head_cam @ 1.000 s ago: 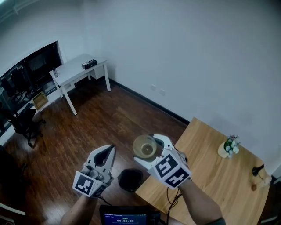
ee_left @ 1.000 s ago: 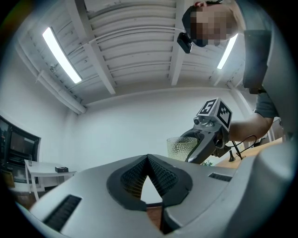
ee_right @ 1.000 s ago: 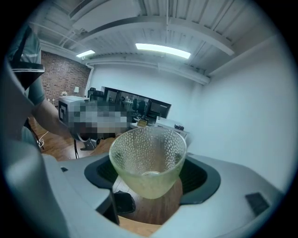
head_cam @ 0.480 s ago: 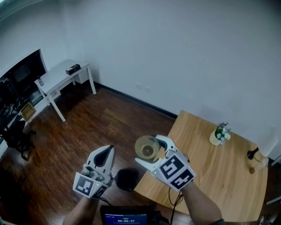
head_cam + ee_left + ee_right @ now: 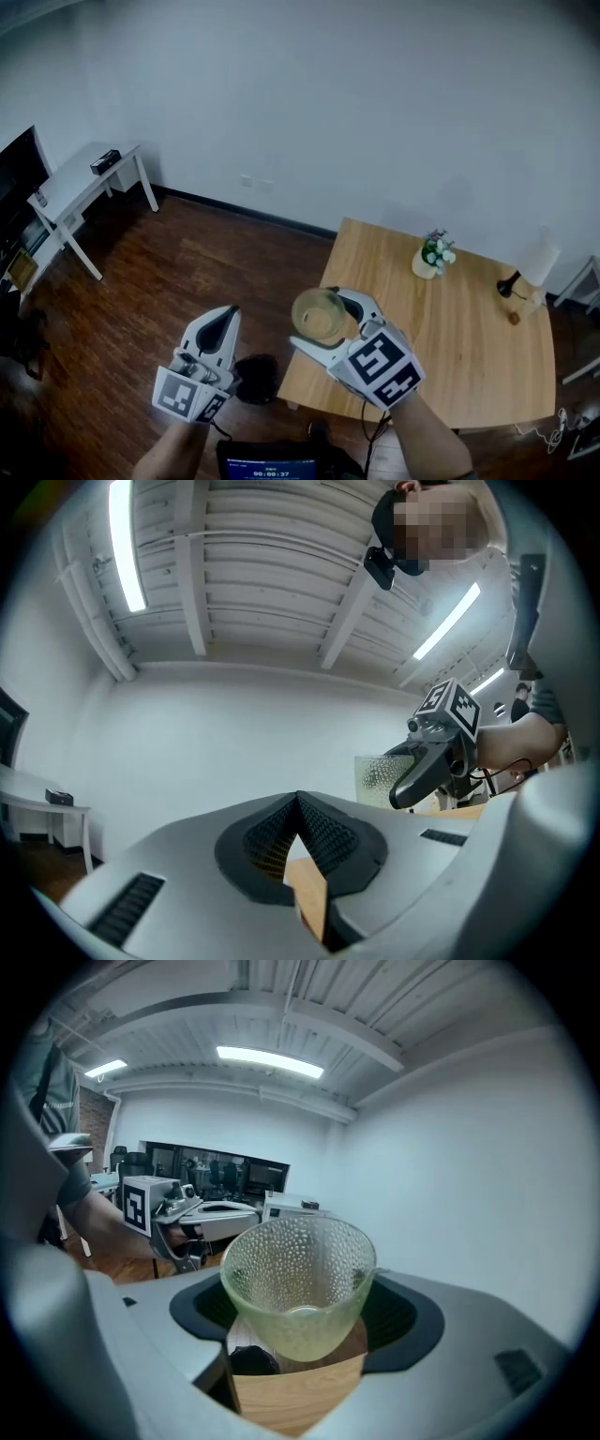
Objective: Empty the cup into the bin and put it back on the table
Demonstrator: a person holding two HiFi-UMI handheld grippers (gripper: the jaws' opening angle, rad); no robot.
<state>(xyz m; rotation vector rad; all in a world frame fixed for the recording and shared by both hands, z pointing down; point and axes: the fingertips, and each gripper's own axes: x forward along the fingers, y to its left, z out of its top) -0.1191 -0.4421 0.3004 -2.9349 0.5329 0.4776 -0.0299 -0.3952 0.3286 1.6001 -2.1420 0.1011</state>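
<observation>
A clear, dimpled glass cup [image 5: 318, 315] — tapered, upright, seemingly empty — is clamped in the right gripper's [image 5: 322, 320] jaws over the wooden tabletop's [image 5: 469, 356] left edge, with the black bin [image 5: 255, 378] on the floor just beside. The left gripper's [image 5: 225, 323] jaws are pressed together on nothing. The return step is judged in hand — a level set-down is called for.

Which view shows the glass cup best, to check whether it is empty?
The right gripper view: the cup fills the centre and looks empty. The head view shows it small, from above; the left gripper view shows only one side, partly behind the right gripper.
</observation>
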